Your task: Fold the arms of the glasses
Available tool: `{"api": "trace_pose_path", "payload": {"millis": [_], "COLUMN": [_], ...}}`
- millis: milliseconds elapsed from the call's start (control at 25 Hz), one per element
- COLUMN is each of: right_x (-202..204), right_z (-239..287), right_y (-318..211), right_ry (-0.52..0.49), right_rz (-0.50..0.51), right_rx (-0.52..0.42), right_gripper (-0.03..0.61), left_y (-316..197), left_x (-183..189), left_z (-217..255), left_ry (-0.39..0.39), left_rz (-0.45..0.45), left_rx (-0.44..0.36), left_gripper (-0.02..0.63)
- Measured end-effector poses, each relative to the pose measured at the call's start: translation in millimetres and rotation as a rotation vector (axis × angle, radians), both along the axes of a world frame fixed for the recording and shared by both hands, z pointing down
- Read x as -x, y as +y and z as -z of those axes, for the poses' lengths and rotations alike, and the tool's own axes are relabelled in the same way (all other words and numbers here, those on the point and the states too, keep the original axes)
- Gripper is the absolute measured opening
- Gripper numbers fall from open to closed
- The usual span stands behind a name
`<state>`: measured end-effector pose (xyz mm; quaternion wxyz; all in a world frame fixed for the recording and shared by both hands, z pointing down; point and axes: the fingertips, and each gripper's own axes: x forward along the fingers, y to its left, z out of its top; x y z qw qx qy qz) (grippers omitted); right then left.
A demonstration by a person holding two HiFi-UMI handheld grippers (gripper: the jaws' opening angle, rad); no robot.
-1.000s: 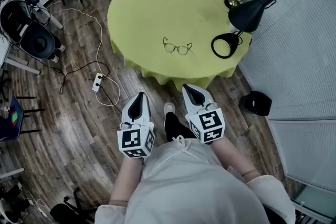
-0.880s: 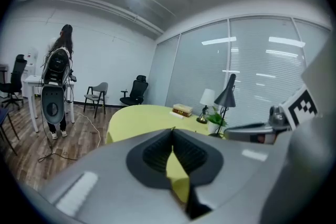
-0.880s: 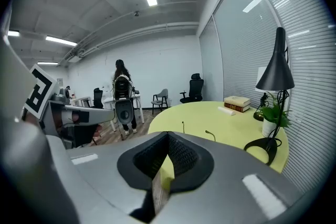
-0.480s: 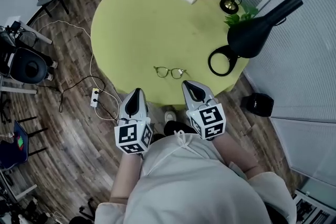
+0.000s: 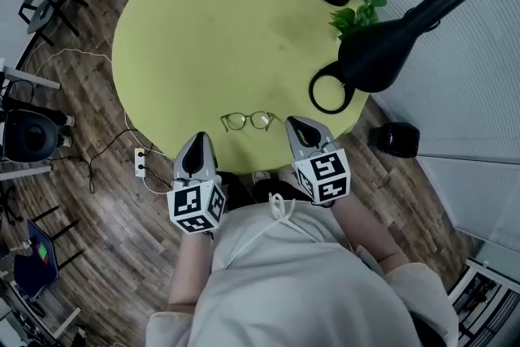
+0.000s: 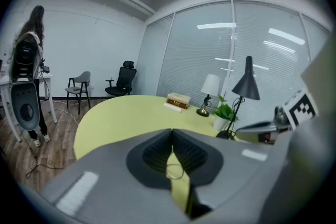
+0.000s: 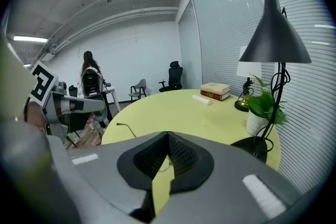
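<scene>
left gripper (image 5: 197, 146), tips pressed together, empty; glasses (image 5: 248, 121), arms seemingly unfolded, at the near edge of the table (image 5: 179, 36); right gripper (image 5: 299, 130), likewise closed, empty. both now flank the glasses, nearer than a second ago: approach, folding not begun.

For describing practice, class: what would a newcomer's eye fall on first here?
The round yellow-green table fills the upper head view, a big black lamp at its right edge. The glasses lie unfolded near its front edge, between the left gripper and the right gripper.
</scene>
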<state>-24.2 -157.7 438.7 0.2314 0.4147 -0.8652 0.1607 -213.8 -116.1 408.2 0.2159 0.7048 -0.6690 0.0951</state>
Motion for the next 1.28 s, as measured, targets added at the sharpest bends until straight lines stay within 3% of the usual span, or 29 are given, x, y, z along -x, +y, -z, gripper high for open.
{"api": "trace_pose_path", "payload": {"millis": [360, 520, 760, 840, 1160, 1280], "right_x": [-9, -4, 7, 9, 33, 37], "right_z": [-62, -91, -123, -128, -118, -117], "right_y": [-13, -10, -17, -17, -23, -23], "right_ry": [0.12, 0.193, 0.261, 0.274, 0.407, 0.43], "right_rz": [-0.034, 0.054, 0.221, 0.261, 0.47, 0.509], "right_rx": [0.135, 0.19, 0.238, 0.263, 0.09, 0.059], "right_gripper": [-0.002, 0.0, 0.006, 0.122, 0.138, 0.104], "left_y": [-46, -46, -43, -39, -35, -35], "left_x": [3, 8, 15, 15, 14, 14], "left_z": [-36, -67, -100, -107, -121, -122], "left_ry": [0.005, 0.015, 0.014, 0.022, 0.018, 0.012], "left_rz": [-0.151, -0.165, -0.173, -0.172, -0.185, -0.187], "left_rx": [0.107, 0.18, 0.227, 0.235, 0.223, 0.223], "left_gripper": [0.007, 0.006, 0.006, 0.006, 0.006, 0.006]}}
